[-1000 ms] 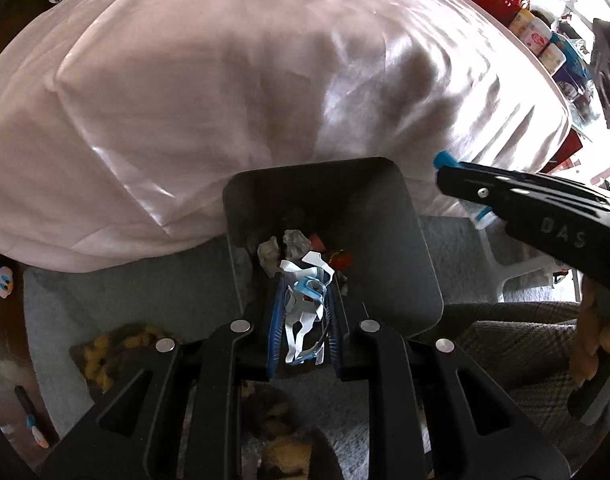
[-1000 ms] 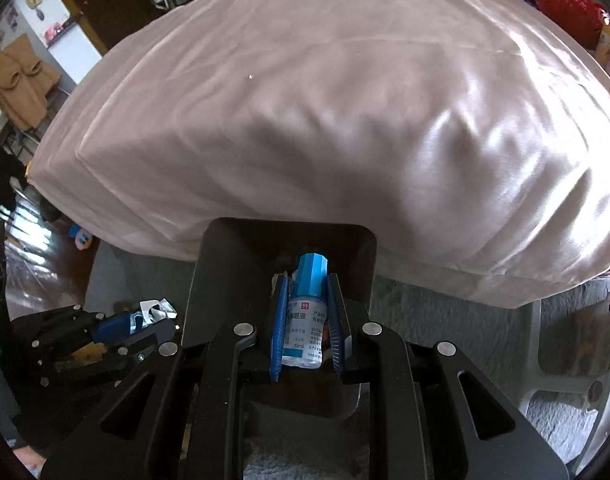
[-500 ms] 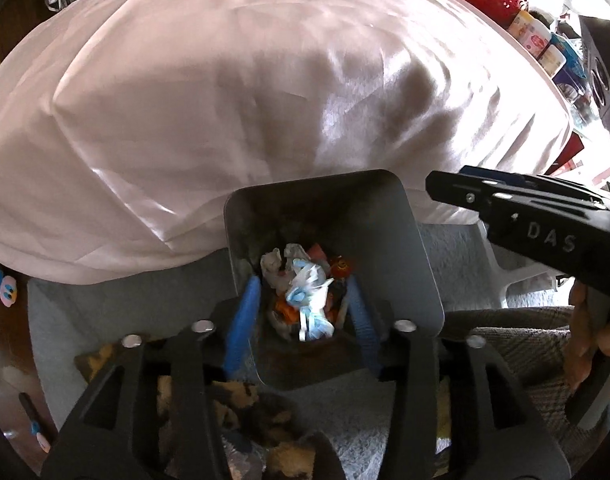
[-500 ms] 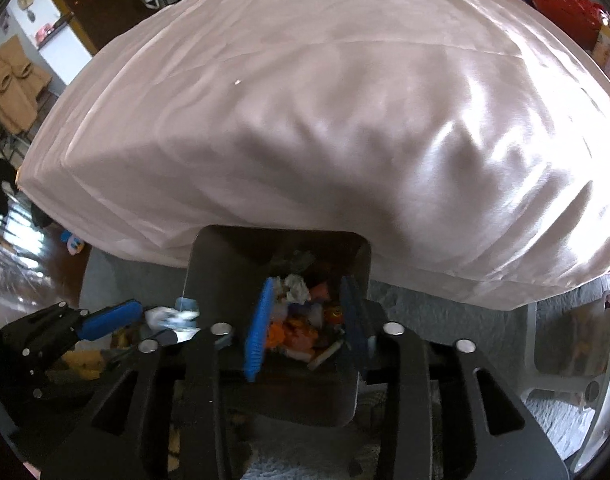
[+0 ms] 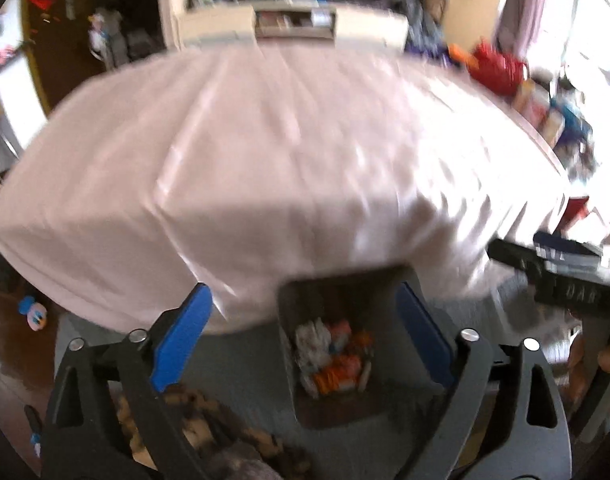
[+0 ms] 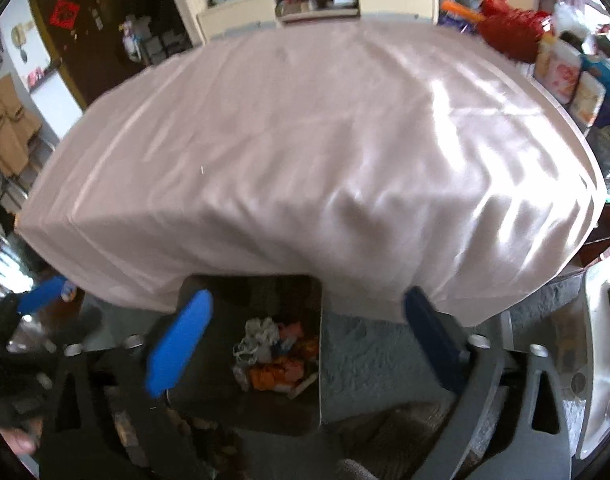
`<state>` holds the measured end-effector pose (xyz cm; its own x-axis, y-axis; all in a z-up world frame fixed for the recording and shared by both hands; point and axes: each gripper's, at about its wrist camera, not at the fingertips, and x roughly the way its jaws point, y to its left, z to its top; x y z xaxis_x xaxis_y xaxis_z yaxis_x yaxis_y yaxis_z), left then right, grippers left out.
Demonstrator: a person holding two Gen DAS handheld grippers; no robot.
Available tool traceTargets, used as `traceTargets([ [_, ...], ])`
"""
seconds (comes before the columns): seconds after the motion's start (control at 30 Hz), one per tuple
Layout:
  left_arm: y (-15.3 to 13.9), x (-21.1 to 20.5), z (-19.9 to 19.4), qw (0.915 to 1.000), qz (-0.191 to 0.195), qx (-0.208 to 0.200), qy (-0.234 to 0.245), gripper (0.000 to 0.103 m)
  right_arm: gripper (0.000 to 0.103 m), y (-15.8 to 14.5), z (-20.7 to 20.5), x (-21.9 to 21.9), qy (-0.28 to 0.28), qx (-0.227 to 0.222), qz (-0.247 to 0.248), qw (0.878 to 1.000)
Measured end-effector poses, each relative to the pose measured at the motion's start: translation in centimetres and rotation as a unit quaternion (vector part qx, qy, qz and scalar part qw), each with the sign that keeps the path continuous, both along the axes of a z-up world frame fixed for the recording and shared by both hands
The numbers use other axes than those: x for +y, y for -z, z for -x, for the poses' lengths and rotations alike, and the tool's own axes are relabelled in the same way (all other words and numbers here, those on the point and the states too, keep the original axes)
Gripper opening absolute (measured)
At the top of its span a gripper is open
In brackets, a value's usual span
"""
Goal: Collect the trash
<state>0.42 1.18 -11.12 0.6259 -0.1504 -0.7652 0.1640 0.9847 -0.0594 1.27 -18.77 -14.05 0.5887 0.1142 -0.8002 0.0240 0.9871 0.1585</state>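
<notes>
bin [image 5: 301, 408] on floor, before bed [image 5: 289, 184] | trash [image 5: 333, 356] in bin | shelf [image 6: 317, 4] behind bed (far side)

Daylight is streaming in from the right, glaring off the pink sheet [image 6: 325, 152]; the left view is smearing, fisheye edges bending darkly.

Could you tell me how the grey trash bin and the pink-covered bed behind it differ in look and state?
The trash bin is a small, dark, hard-sided container, while the bed is a broad form draped in pale pink glossy cloth. The trash bin holds a heap of crumpled white and orange scraps; the bed's top is bare. The trash bin stands low on the grey carpet, and the bed rises above it. Both look roughly rectangular.
</notes>
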Motion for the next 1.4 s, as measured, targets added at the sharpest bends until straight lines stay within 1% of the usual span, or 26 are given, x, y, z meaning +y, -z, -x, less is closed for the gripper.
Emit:
traceTargets([
  [0.03,-1.0,0.2,0.2,0.9998,0.001,-0.018,-0.003,0.095,0.1,-0.5,0.3,-0.2,0.002,-0.012,0.001,1.0],
  [0.17,-4.5,0.7,2.1,0.9956,-0.004,-0.092,-0.012,0.095,0.1,-3.2,2.2,-1.3,0.01,-0.08,-0.008,0.997],
  [0.23,-5.8,1.0,2.6,0.993,-0.001,-0.117,-0.019,0.095,0.1,-4.2,3.1,-1.6,0.019,-0.109,-0.005,0.994],
  [0.27,-6.3,1.2,2.9,0.9914,0.0,-0.128,-0.024,0.095,0.1,-4.8,3.7,-1.8,0.028,-0.132,0.003,0.991],
  [0.3,-6.8,1.4,3.3,0.989,0.0,-0.144,-0.031,0.095,0.1,-5.1,4.1,-1.9,0.032,-0.145,0.007,0.989],
  [0.37,-7.4,1.7,3.8,0.9848,0.003,-0.169,-0.039,0.095,0.1,-6.2,5.4,-2.1,0.046,-0.187,0.023,0.981],
  [0.47,-8.4,1.7,4.8,0.9769,-0.001,-0.21,-0.041,0.095,0.1,-7.5,6.9,-2.1,0.057,-0.236,0.048,0.969],
  [0.53,-8.7,1.3,5.2,0.9729,-0.009,-0.227,-0.042,0.095,0.1,-8.3,8.1,-2.1,0.062,-0.269,0.07,0.959],
  [0.63,-8.7,0.9,5.3,0.9704,-0.014,-0.237,-0.043,0.095,0.1,-8.9,8.8,-1.8,0.067,-0.293,0.077,0.951],
  [0.8,-8.4,0.9,5.1,0.9732,0.0,-0.226,-0.041,0.095,0.1,-8.9,9.2,-2.4,0.082,-0.301,0.055,0.949],
  [0.93,-8.4,0.7,5.2,0.9716,0.002,-0.233,-0.041,0.095,0.1,-9.0,9.0,-2.2,0.093,-0.299,0.061,0.948],
  [1.0,-8.4,0.7,5.3,0.9712,0.002,-0.235,-0.04,0.095,0.1,-8.8,8.9,-2.1,0.095,-0.293,0.058,0.95],
  [1.2,-8.1,0.7,4.8,0.9734,0.001,-0.225,-0.041,0.095,0.1,-8.5,8.8,-1.9,0.096,-0.287,0.064,0.951],
  [1.4,-8.0,0.8,4.7,0.9736,0.003,-0.224,-0.042,0.095,0.1,-8.5,8.8,-1.8,0.094,-0.287,0.066,0.951],
])
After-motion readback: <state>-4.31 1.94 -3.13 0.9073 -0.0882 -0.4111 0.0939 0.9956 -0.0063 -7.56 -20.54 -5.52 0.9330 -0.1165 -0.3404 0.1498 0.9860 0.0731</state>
